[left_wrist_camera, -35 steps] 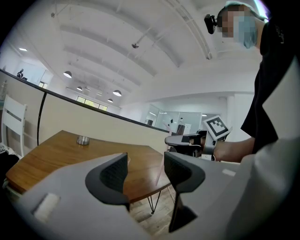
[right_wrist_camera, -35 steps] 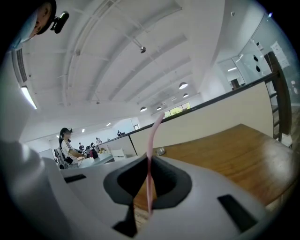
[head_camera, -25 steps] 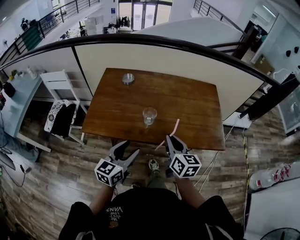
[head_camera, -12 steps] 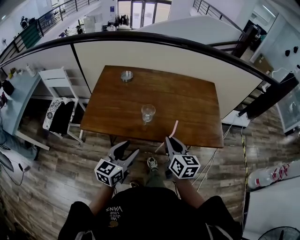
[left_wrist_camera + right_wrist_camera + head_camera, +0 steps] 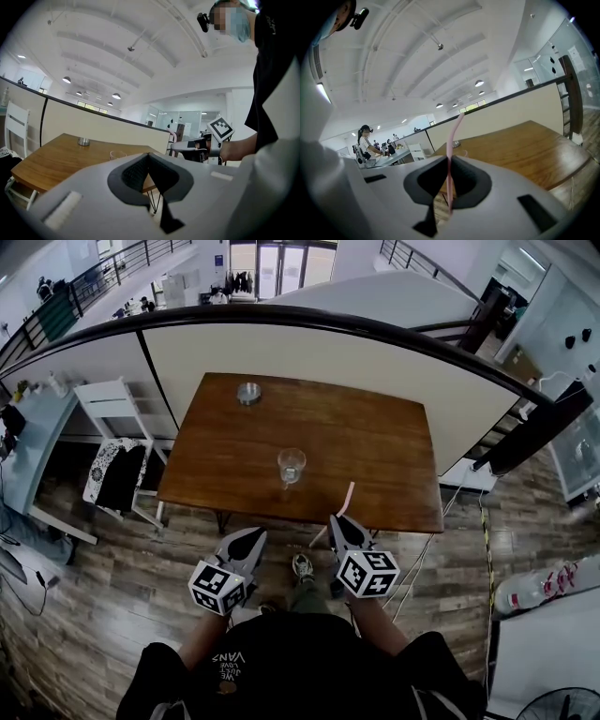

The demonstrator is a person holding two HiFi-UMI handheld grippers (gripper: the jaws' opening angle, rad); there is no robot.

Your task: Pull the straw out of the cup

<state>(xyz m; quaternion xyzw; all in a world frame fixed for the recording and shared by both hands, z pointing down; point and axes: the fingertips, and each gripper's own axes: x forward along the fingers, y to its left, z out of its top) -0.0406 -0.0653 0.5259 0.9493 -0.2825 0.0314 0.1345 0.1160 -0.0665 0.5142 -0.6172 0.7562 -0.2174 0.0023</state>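
Note:
A clear glass cup [image 5: 291, 466] stands empty near the front middle of the brown table [image 5: 375, 456]. My right gripper [image 5: 337, 521] is shut on a pink straw [image 5: 345, 498], held in front of the table's near edge; the straw [image 5: 451, 154] sticks up between the pads and hangs below them. My left gripper [image 5: 251, 538] is shut with nothing in it, level with the right one and to its left, short of the table. In the left gripper view its jaws [image 5: 149, 161] meet, and the cup [image 5: 117, 154] stands beyond.
A small round metal dish [image 5: 248, 393] sits at the table's far left. A white chair [image 5: 117, 413] and a chair draped with dark cloth [image 5: 117, 474] stand left of the table. A curved partition wall [image 5: 309, 343] runs behind it. Wooden floor lies below the grippers.
The left gripper's jaws have gone from wide open to shut, with nothing between them. The right gripper holds the straw as before, and neither hand has shifted noticeably.

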